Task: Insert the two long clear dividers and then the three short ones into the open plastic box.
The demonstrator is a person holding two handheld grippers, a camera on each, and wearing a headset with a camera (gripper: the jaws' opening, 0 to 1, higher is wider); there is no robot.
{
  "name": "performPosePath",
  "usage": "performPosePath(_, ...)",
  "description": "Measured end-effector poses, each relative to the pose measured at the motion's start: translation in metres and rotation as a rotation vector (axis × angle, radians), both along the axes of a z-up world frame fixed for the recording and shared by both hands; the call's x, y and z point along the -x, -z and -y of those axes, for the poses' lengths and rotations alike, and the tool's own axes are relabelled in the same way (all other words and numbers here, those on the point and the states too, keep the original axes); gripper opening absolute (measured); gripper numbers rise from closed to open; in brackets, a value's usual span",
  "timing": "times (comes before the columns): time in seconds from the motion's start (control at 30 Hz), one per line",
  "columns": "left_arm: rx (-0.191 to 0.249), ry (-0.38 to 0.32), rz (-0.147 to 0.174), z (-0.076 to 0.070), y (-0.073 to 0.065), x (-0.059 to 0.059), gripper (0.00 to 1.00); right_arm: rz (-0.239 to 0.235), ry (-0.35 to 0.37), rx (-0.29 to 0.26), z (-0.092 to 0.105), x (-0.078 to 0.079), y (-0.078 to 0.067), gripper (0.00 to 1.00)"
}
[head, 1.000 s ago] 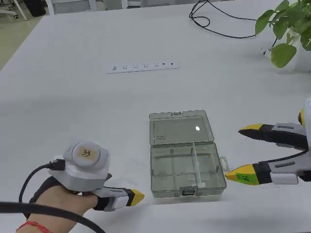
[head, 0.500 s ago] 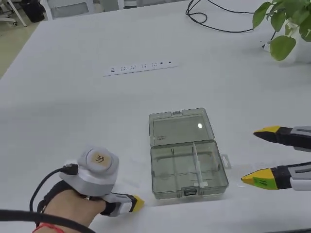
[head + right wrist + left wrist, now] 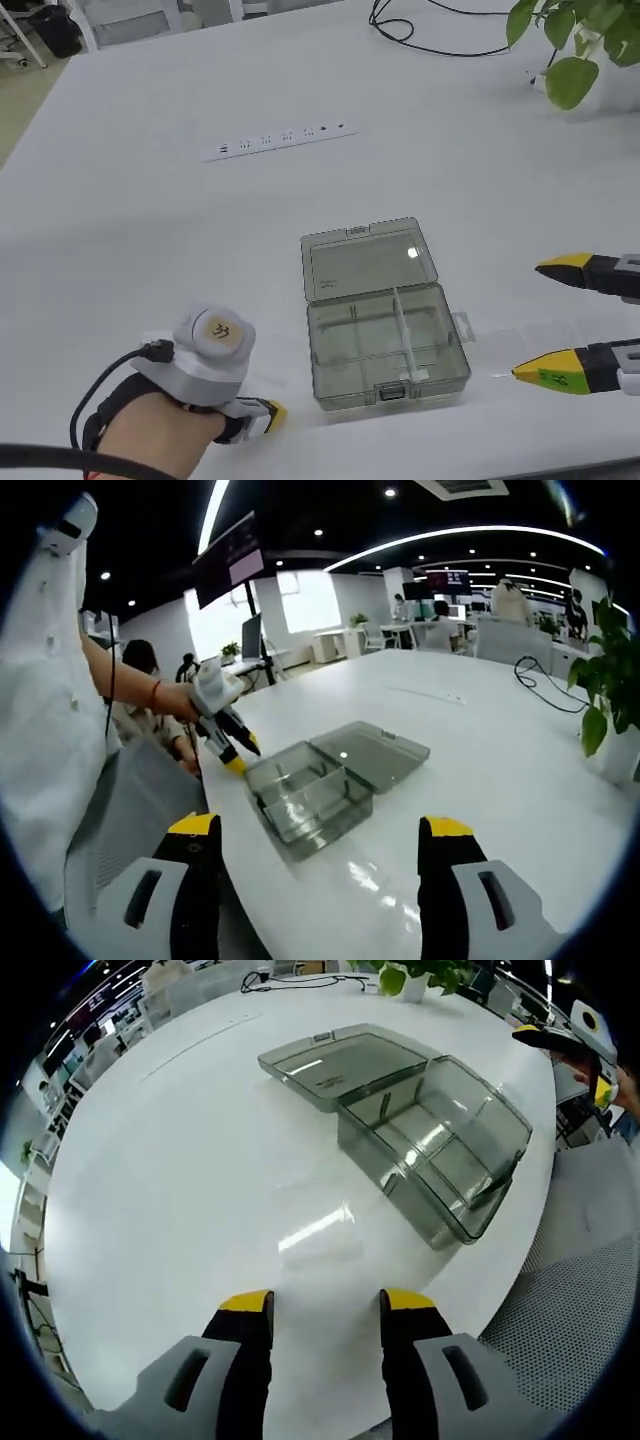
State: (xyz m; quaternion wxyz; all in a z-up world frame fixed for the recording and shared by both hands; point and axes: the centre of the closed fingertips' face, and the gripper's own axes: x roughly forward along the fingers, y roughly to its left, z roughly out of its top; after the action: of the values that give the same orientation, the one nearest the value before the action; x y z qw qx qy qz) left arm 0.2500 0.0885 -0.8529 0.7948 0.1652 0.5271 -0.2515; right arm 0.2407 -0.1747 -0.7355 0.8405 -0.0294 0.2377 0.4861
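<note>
1. The plastic box is flanked on both sides by bare tabletop.
2. Its mouth is left uncovered, the lid laid flat behind it.
3. The interior is split by one upright divider.

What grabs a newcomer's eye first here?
The open smoky clear plastic box sits in the middle of the white table, lid flat behind it, with a thin clear plastic divider standing inside. The right tool, yellow-tipped jaws wide apart, hovers at the box's right; the left tool is near its front-left corner.
</note>
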Motion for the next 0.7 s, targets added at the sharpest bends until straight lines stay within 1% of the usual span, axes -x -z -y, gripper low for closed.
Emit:
performPosePath(0.1, -0.006, 0.003, -0.009, -0.001, 0.000, -0.001, 0.40, 0.003, 0.001, 0.010, 0.003, 0.003, 0.003, 0.81)
performPosePath(0.23, -0.018, 0.004, -0.027, -0.001, 0.000, 0.000, 0.34, 0.006, -0.006, 0.025, 0.006, 0.006, 0.006, 0.82)
performPosePath(0.37, -0.024, 0.002, -0.036, -0.002, 0.000, 0.000, 0.32, 0.015, -0.014, 0.043, 0.008, 0.008, 0.009, 0.82)
performPosePath(0.53, -0.025, 0.007, -0.044, -0.003, 0.000, 0.000, 0.32, 0.022, -0.037, 0.086, 0.010, 0.013, 0.016, 0.83)
performPosePath(0.6, -0.016, 0.001, -0.044, -0.003, 0.000, 0.001, 0.32, 0.022, -0.043, 0.094, 0.009, 0.015, 0.017, 0.83)
performPosePath(0.67, 0.013, -0.025, -0.055, -0.002, -0.001, 0.002, 0.31, 0.019, -0.044, 0.093, 0.008, 0.017, 0.018, 0.82)
performPosePath(0.7, 0.018, -0.029, -0.055, -0.002, -0.001, 0.002, 0.31, 0.015, -0.044, 0.094, 0.008, 0.018, 0.019, 0.82)
